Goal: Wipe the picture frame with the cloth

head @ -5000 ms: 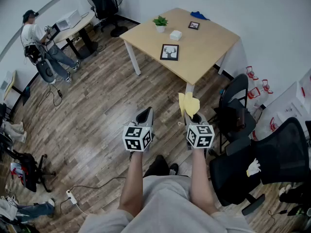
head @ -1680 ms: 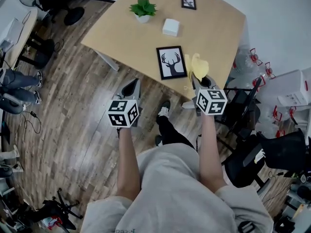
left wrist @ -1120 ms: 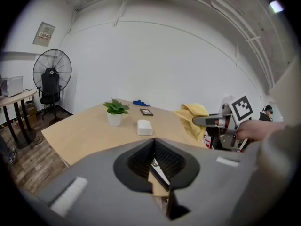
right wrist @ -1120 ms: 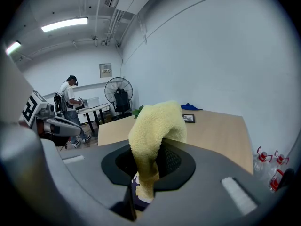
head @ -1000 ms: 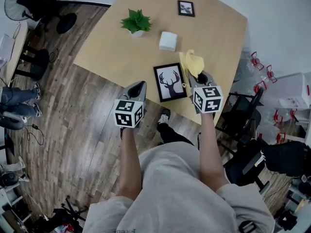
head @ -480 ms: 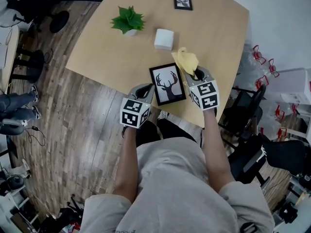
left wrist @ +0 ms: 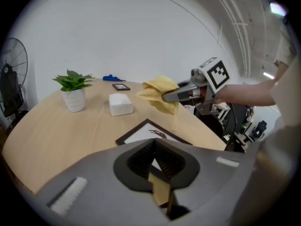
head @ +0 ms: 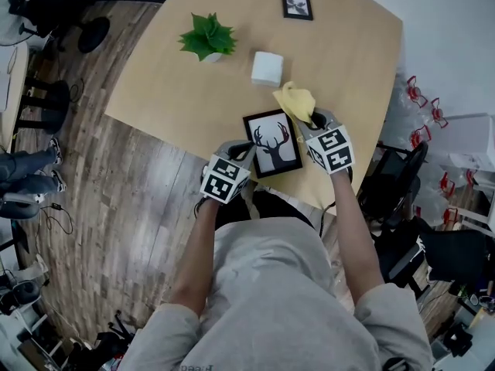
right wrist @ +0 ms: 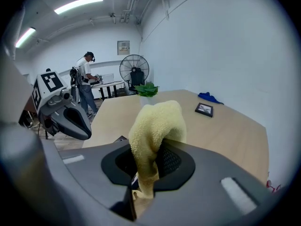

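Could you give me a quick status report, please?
Left claw shut, empty, by near corner of picture frame. Right claw shut on cloth, raised, not touching the frame. White box behind, clear of it.

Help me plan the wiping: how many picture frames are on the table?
2. The deer picture frame lies near the table's near edge, by the yellow cloth; a smaller frame lies at the far side, past the white box. None seems hidden.
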The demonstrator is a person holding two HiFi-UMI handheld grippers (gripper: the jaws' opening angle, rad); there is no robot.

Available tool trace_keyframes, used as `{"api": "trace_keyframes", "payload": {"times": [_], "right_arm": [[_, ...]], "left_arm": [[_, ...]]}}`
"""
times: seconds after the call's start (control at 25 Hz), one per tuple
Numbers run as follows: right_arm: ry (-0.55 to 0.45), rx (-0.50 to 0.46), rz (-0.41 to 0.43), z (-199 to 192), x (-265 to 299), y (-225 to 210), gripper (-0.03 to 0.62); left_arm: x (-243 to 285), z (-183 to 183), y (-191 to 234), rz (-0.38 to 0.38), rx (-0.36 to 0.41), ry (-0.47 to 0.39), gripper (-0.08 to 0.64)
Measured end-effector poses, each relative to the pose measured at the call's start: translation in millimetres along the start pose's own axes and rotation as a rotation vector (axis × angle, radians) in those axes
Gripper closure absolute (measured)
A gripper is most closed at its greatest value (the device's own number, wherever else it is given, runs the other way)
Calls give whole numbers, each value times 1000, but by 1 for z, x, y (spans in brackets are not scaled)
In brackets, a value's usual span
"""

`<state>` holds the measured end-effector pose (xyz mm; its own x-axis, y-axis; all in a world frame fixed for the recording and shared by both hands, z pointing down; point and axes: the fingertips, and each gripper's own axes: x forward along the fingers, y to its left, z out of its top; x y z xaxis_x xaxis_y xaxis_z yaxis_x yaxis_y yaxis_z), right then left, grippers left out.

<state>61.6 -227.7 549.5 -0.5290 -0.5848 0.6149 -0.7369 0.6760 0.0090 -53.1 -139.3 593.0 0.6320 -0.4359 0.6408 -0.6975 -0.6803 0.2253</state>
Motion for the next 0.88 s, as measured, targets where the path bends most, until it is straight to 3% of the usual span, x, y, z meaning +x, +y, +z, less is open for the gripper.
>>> {"api": "trace_keyframes", "payload": {"times": [0.36,0.88], "right_arm": [[67,10,54,-22,30,-5,541],[157,-37,131,-49,59,1,541]], "left_arm": [[29,-38,-18,-117,74,177,508],[47,-63,-7,-122,220,319,508]]}}
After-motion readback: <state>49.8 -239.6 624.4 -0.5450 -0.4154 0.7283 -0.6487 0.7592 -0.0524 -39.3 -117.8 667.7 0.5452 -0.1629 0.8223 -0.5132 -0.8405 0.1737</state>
